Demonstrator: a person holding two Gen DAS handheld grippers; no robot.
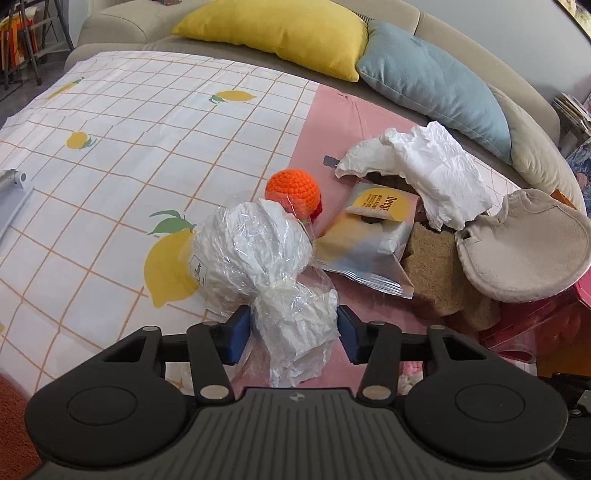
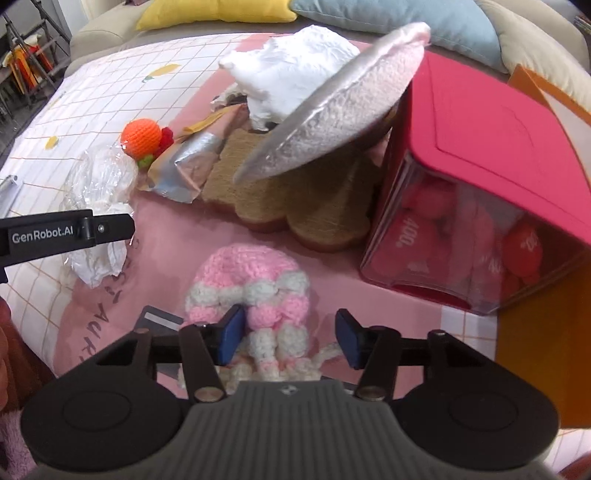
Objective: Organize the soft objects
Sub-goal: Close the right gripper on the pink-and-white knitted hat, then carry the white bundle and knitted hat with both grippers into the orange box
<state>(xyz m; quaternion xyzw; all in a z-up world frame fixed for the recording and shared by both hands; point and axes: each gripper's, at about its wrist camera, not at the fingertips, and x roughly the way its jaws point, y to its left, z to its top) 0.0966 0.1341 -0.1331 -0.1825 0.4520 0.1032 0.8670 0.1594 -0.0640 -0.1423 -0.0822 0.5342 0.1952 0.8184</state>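
My left gripper [image 1: 293, 328] has its blue pads on both sides of the twisted neck of a clear plastic bag of white stuffing [image 1: 255, 251]; the pads touch it, so it looks gripped. The bag also shows in the right wrist view [image 2: 99, 181]. An orange crochet ball [image 1: 293, 190] lies just behind it. My right gripper [image 2: 290, 338] is open around a pink and white crochet octopus [image 2: 255, 291] lying on the pink cloth; only the left pad touches it. The left gripper's finger [image 2: 66, 232] crosses the right wrist view at left.
A pile holds a foil snack packet [image 1: 369, 240], crumpled white tissue [image 1: 424, 166], brown sponge pads [image 2: 295, 199] and a round beige pad [image 1: 524, 247]. A red-lidded clear box [image 2: 480, 184] stands at right. Yellow [image 1: 280, 33] and blue [image 1: 436, 81] cushions lie behind.
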